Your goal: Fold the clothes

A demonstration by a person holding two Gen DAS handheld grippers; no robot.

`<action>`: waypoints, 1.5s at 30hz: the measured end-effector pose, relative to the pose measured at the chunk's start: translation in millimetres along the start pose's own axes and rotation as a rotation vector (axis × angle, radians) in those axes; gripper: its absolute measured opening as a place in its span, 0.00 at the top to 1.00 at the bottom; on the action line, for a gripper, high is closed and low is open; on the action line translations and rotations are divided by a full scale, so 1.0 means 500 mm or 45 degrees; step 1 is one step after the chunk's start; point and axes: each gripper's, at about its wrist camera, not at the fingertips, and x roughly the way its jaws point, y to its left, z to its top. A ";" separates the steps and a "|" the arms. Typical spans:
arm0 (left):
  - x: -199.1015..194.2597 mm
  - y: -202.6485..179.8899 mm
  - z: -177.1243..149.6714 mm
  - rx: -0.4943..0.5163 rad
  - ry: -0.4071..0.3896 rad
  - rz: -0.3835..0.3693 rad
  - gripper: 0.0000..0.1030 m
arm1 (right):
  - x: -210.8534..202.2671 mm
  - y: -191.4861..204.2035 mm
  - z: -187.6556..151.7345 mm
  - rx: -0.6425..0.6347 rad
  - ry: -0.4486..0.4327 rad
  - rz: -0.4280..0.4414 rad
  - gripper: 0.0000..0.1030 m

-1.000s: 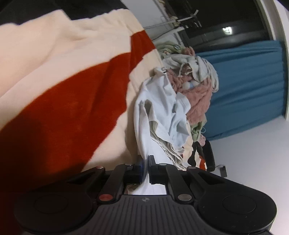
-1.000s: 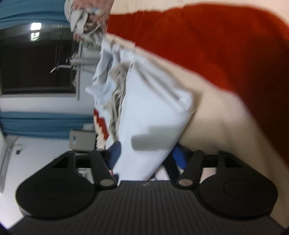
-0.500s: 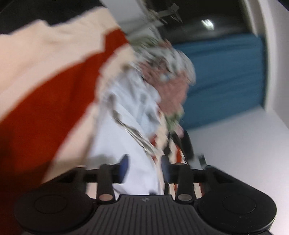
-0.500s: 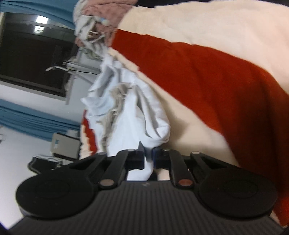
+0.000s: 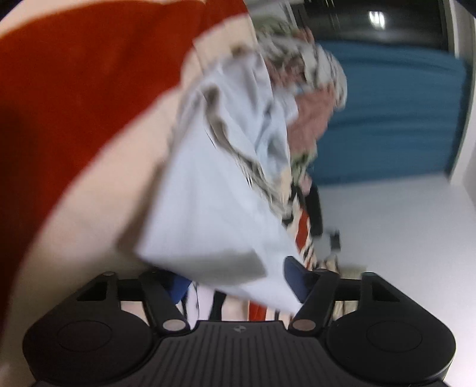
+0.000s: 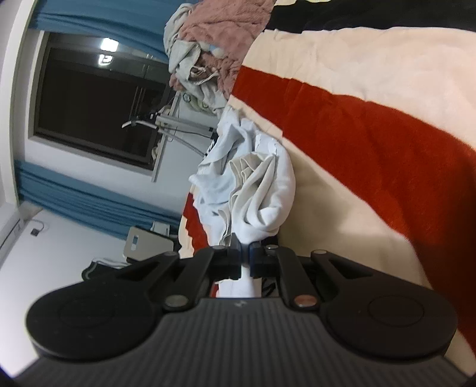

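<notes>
A white garment lies bunched on a cream and red striped blanket. My left gripper is open, its blue pads wide apart, and a corner of the white garment hangs loose between them; this view is blurred. My right gripper is shut on a fold of the same white garment, which bunches up just ahead of the fingers over the blanket.
A heap of other clothes, pink and pale, sits at the far end of the blanket. Blue curtains, a dark window and a white wall lie beyond. A grey box stands by the bed.
My left gripper has opened and let go of the white garment. My right gripper has shut on the garment and holds it.
</notes>
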 end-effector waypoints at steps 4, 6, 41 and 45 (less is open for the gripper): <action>-0.004 0.005 0.022 0.029 -0.051 0.007 0.75 | 0.003 0.005 -0.003 -0.050 -0.011 -0.007 0.92; -0.001 0.006 0.026 0.042 -0.069 0.012 0.85 | 0.004 0.007 -0.006 -0.087 -0.010 -0.020 0.92; -0.392 -0.252 -0.297 0.578 -0.309 -0.083 0.90 | -0.352 0.134 -0.173 -0.601 -0.278 0.168 0.92; -0.322 -0.319 -0.237 0.682 -0.307 0.092 0.90 | -0.272 0.177 -0.115 -0.584 -0.209 0.086 0.92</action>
